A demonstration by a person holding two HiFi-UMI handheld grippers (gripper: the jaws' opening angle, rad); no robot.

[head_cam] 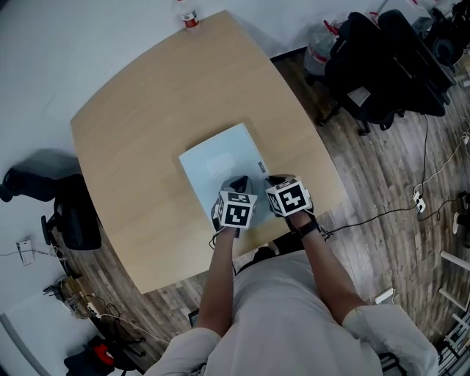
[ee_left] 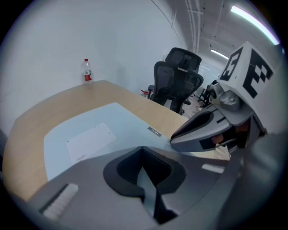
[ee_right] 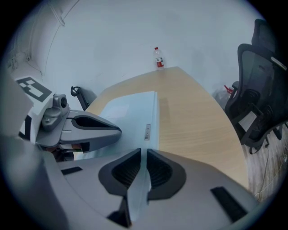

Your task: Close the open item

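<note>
A pale blue folder (head_cam: 220,165) with a white label lies flat on the wooden table (head_cam: 139,117). Both grippers are at its near edge, side by side. In the left gripper view, the left gripper (ee_left: 143,150) has its pads closed on a thin pale blue sheet edge of the folder (ee_left: 90,134). The right gripper (ee_right: 143,152) likewise grips the folder's (ee_right: 128,108) edge near its right corner, with the sheet pinched between the pads. From the head view, the left gripper (head_cam: 236,183) and the right gripper (head_cam: 273,181) cover that near edge.
A small bottle with a red label (head_cam: 189,16) stands at the table's far corner. Black office chairs (head_cam: 382,59) stand to the right on the wood floor, and another dark chair (head_cam: 70,213) on the left. Cables run across the floor at the right.
</note>
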